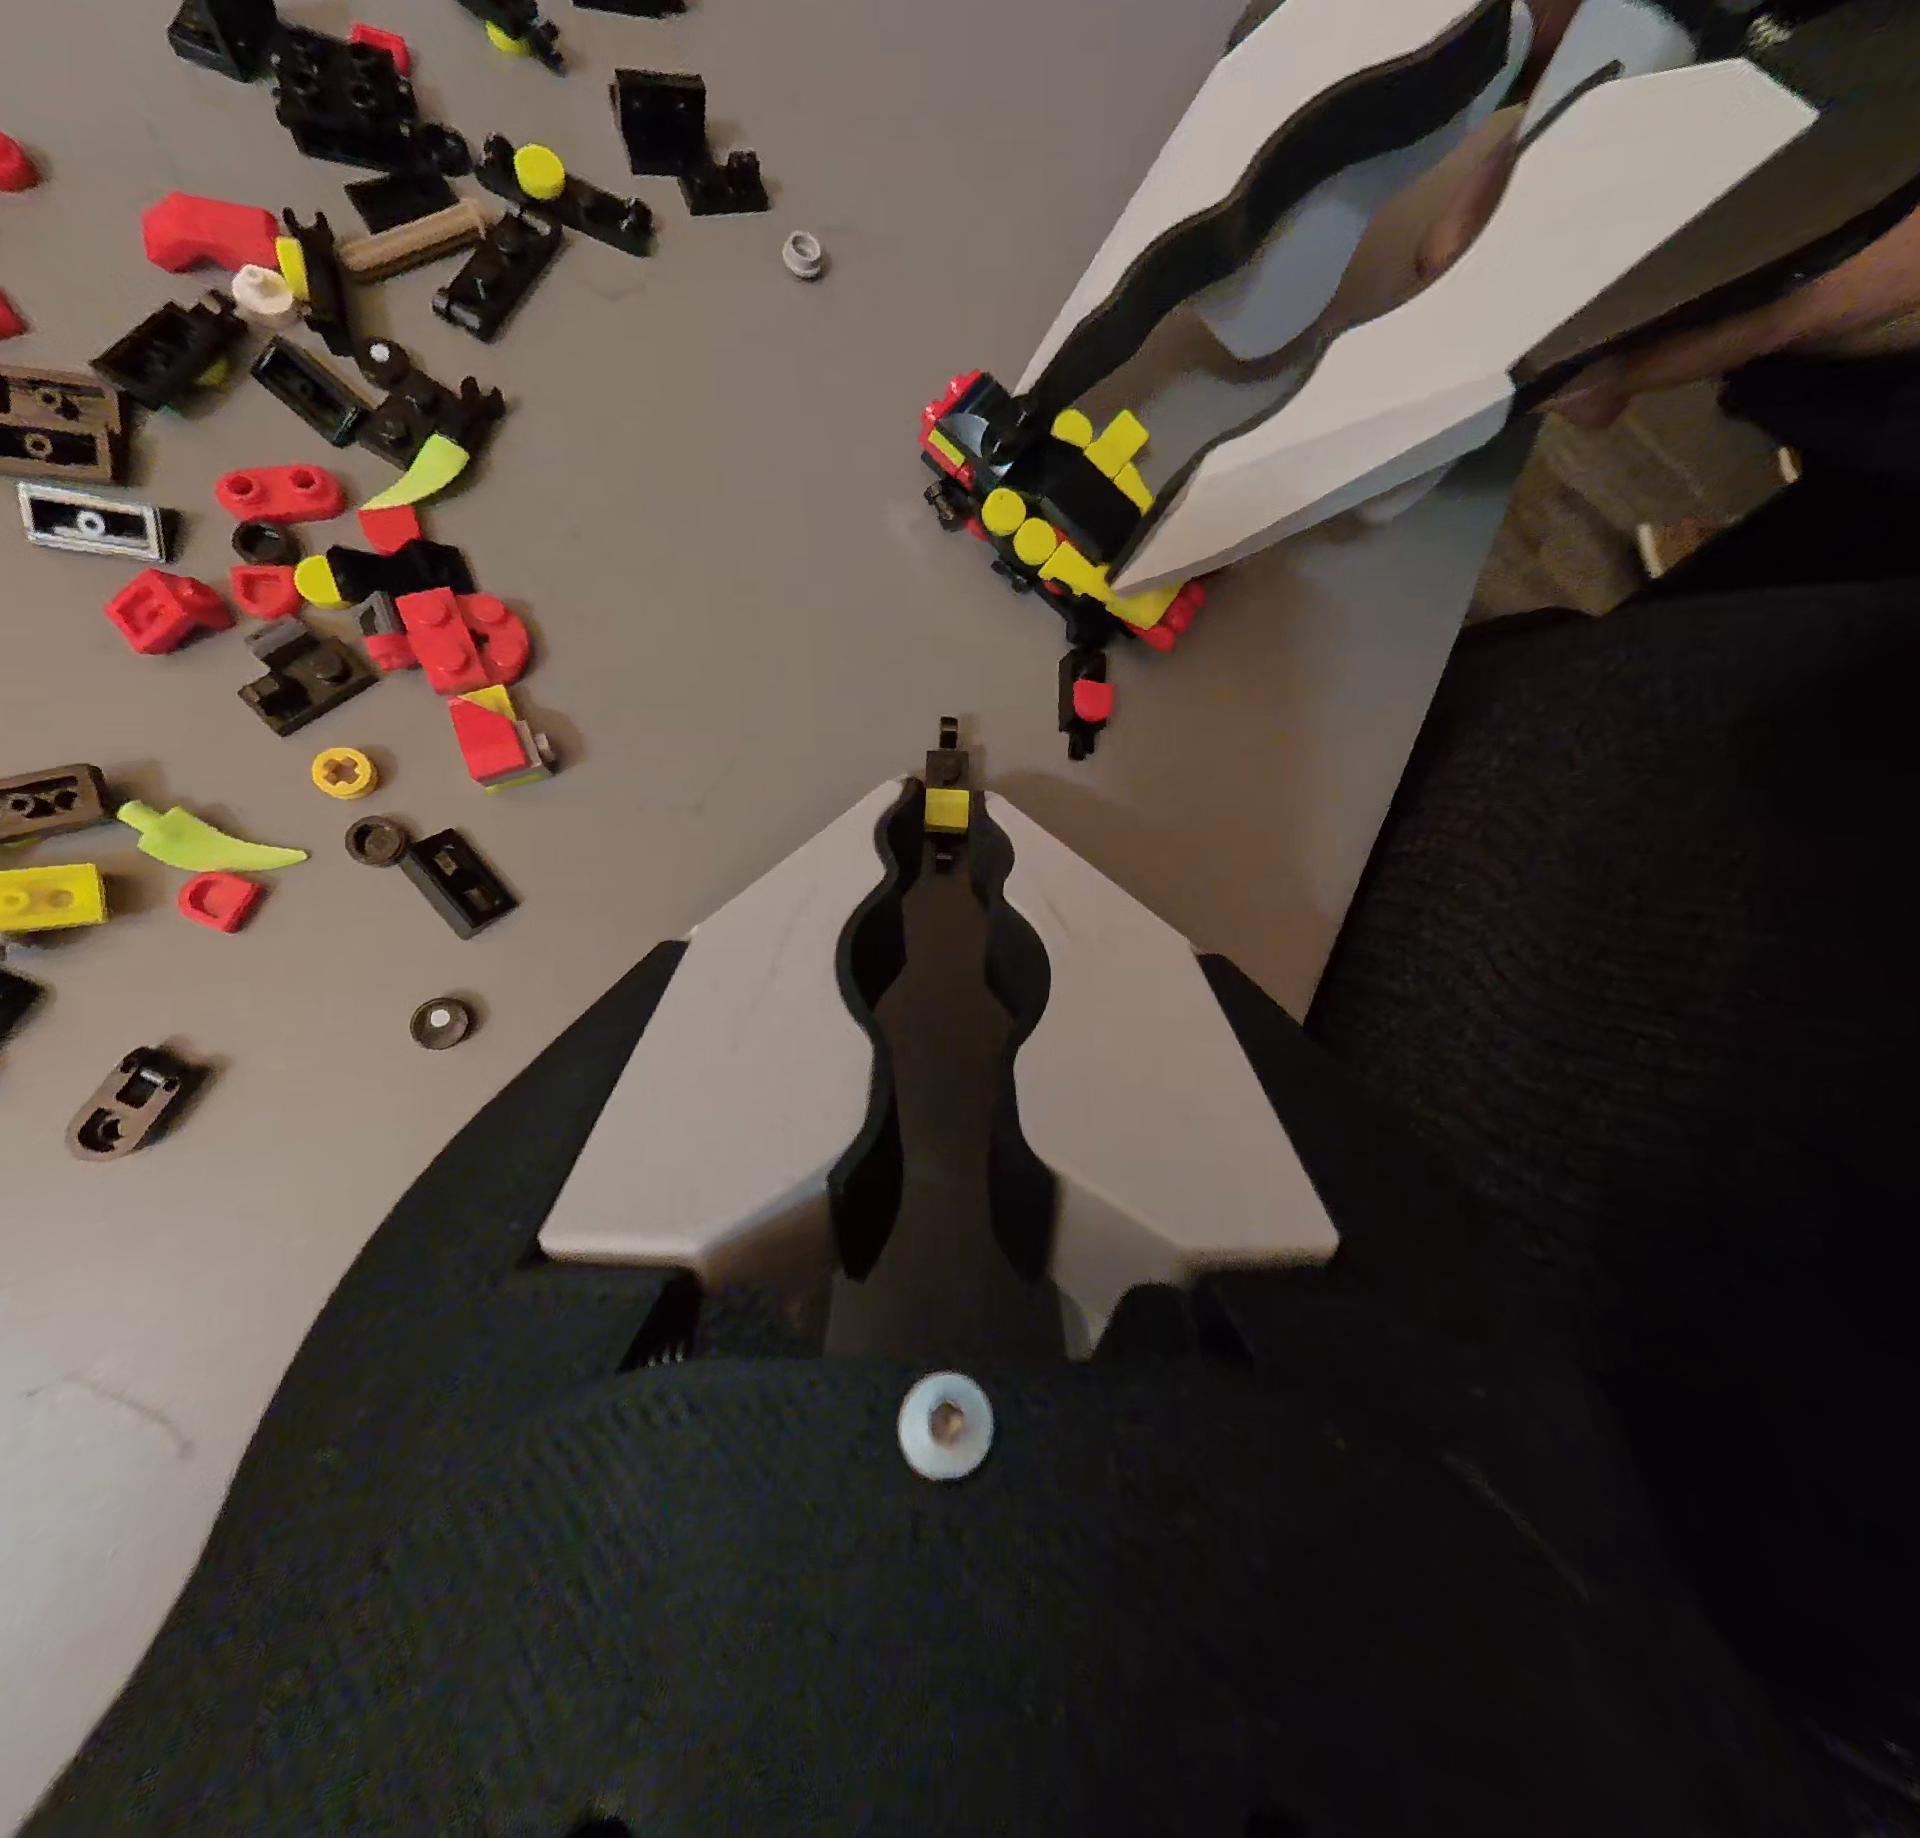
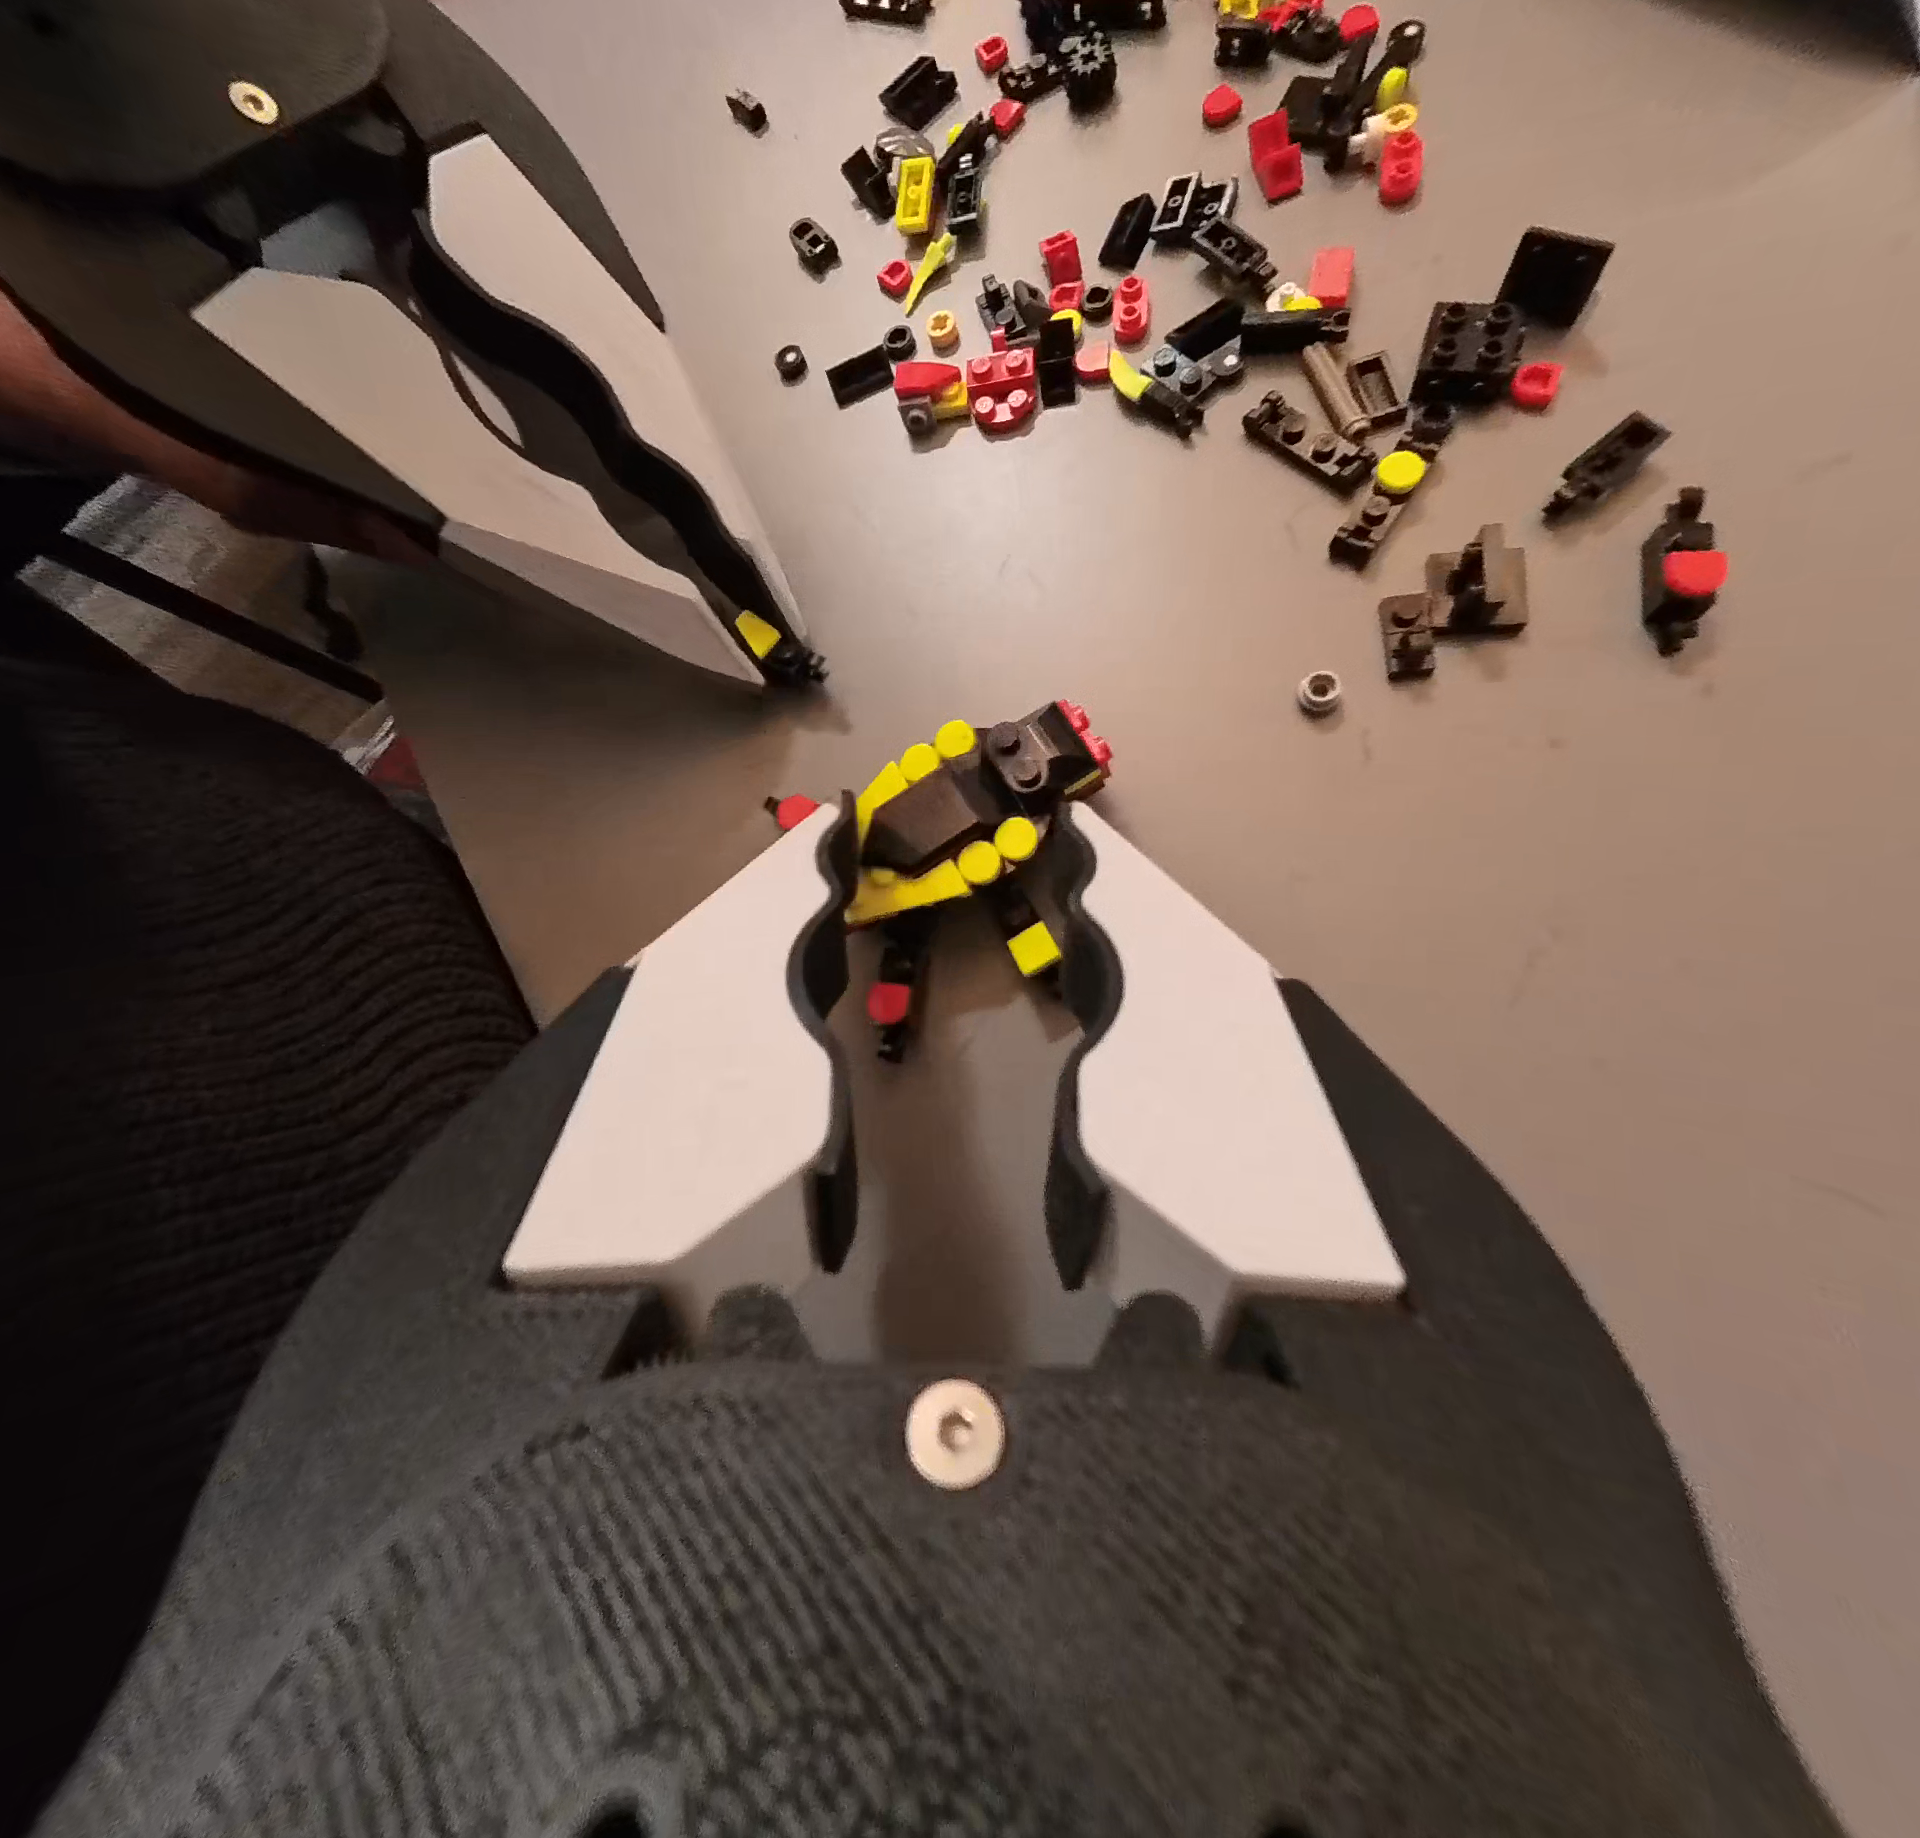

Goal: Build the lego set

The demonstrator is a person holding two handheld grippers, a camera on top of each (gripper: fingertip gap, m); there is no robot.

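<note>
Bare tabletop [image 1: 748, 500] lies open between the tongs; loose bricks [image 1: 343, 417] crowd ten o'clock, a grey stud [image 1: 802, 255] sits apart.

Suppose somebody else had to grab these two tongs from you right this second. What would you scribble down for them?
Left tongs: shut on a small black-and-yellow piece, tip near the table.
Right tongs: gripping the half-built model, a black, yellow and red body resting on the table.
Loose bricks: scattered across the table beyond the model.
Done: the model's body is partly assembled.
Left: the held piece probably goes onto the model next; many loose bricks remain to add.
</note>
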